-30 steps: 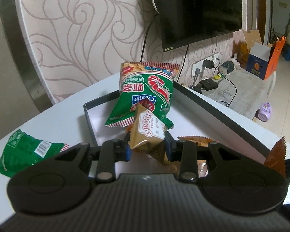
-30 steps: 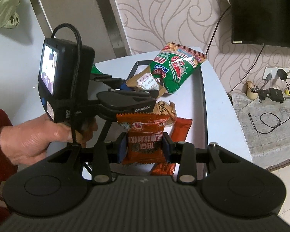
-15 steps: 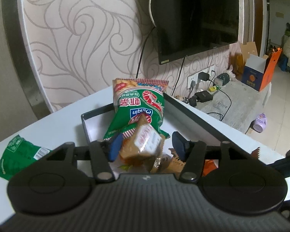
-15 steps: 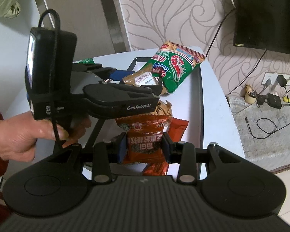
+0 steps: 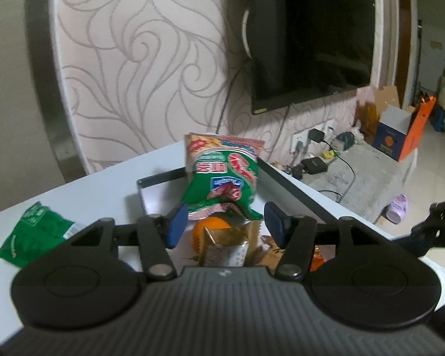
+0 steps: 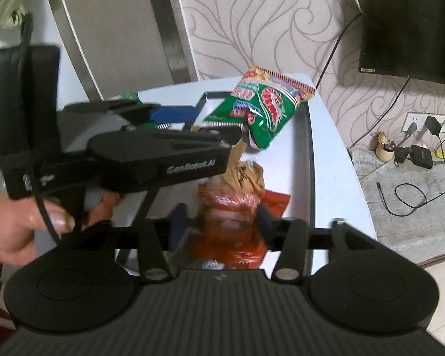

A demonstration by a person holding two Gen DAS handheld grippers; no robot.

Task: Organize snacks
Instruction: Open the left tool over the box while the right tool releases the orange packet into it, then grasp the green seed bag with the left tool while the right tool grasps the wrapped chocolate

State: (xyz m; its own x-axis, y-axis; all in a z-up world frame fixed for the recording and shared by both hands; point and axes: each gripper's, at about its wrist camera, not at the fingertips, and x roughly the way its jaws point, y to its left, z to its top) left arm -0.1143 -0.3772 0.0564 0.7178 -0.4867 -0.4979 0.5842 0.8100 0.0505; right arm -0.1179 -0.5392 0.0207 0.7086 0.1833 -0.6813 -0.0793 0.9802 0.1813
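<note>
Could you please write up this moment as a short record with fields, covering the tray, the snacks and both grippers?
tray: black-rimmed tray on the white table
in tray: big green shrimp-chip bag, tan packet, orange-red packet, more snacks
outside tray: small green packet on the table
left gripper: jaws open after releasing, tan packet below them, untouched
right gripper: jaws just opened, orange-red packet between them, blurred, pads apart from it

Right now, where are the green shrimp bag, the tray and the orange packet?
green shrimp bag [image 5: 222, 178], left wrist view, middle of its printed front.
tray [image 5: 160, 176], left wrist view, far black rim.
orange packet [image 6: 231, 231], right wrist view, blurred wrapper front.
</note>
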